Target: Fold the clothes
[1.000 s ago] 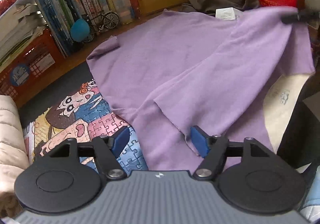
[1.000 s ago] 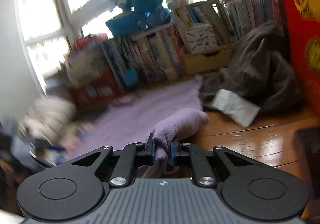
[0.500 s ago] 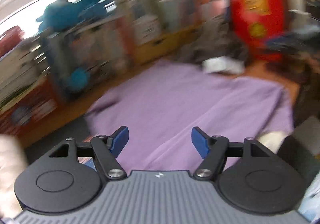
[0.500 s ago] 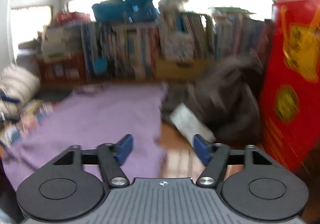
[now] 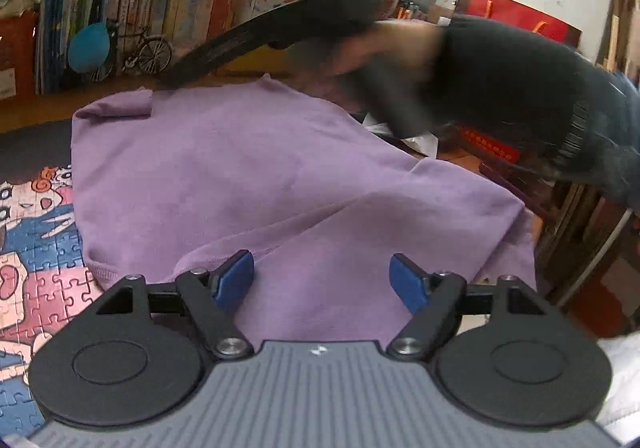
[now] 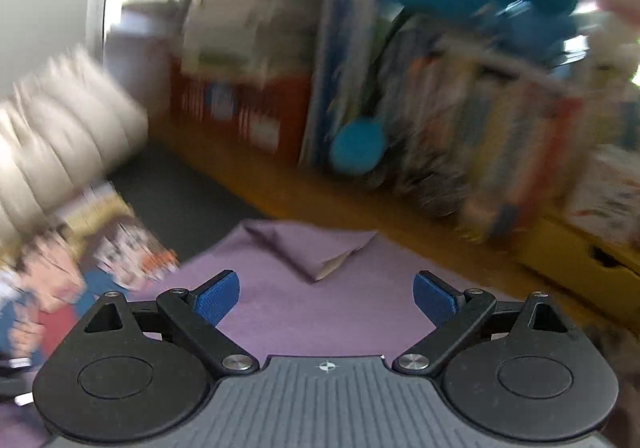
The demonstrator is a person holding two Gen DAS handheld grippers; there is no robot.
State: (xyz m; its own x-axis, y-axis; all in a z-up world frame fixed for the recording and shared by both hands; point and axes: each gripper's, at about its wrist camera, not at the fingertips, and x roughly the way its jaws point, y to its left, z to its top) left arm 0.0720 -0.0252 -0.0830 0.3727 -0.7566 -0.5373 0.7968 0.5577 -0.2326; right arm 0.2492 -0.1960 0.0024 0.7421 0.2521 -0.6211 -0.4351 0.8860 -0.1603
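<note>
Purple garment (image 5: 248, 168); dark sleeve (image 5: 520, 88) only in left view

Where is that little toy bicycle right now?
In the left wrist view, the toy bicycle stands at the upper left on the wooden floor, in front of the row of books, beside a blue balloon and beyond the purple garment.

One purple garment (image 5: 248, 168), one puzzle mat (image 5: 36, 248) — two grippers.
</note>
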